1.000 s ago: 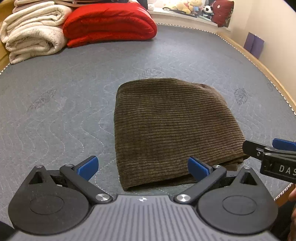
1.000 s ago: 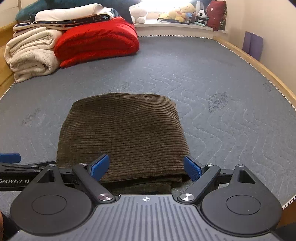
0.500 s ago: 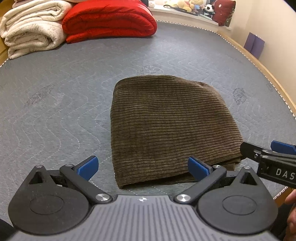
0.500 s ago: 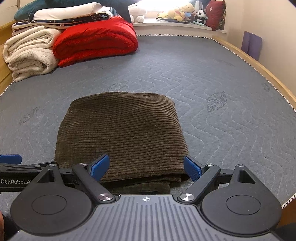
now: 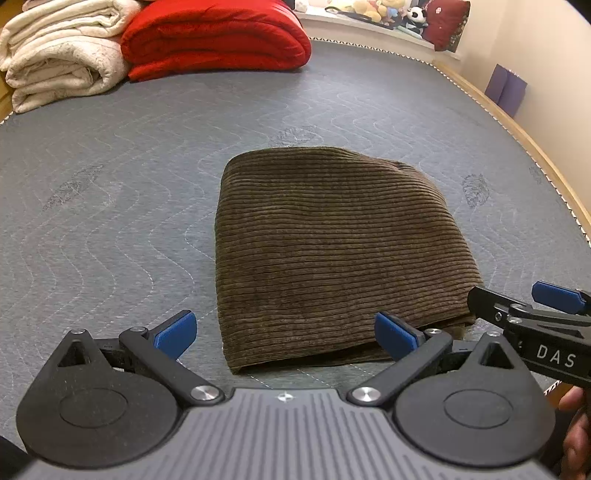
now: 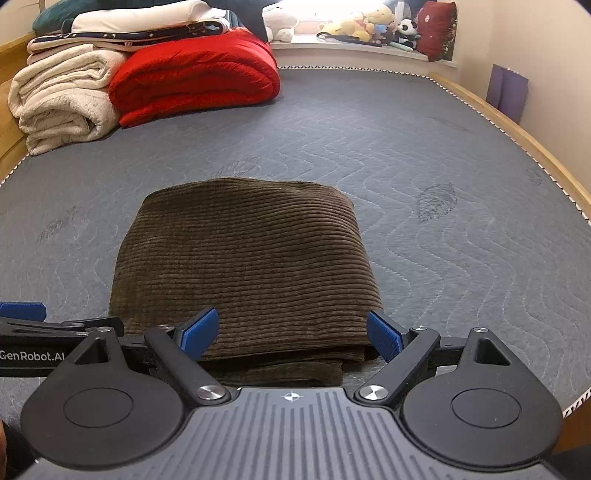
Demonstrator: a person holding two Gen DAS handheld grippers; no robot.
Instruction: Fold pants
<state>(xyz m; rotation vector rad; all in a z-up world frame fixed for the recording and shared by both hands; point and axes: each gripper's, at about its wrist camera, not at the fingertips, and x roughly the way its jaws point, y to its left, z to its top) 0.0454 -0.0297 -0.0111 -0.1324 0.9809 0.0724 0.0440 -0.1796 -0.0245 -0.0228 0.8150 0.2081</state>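
Brown corduroy pants (image 5: 332,251) lie folded into a compact rectangle on the grey quilted mattress (image 5: 110,221); the right wrist view shows the same pants (image 6: 247,266) with stacked layers at the near edge. My left gripper (image 5: 284,332) is open just short of the near edge, nothing between its blue pads. Over the near edge of the fold my right gripper (image 6: 291,332) hangs open, holding nothing. The right gripper's side shows at the right of the left wrist view, and the left gripper's at the left of the right wrist view.
A red folded duvet (image 6: 195,81) and cream folded blankets (image 6: 62,99) sit at the far left of the mattress. Soft toys (image 6: 362,26) line the far sill. A wooden bed frame (image 6: 517,136) runs along the right. A hand (image 5: 576,435) shows at the lower right.
Both grippers have drawn back and risen a little from the pants. The pants lie unchanged, and both grippers stay open.
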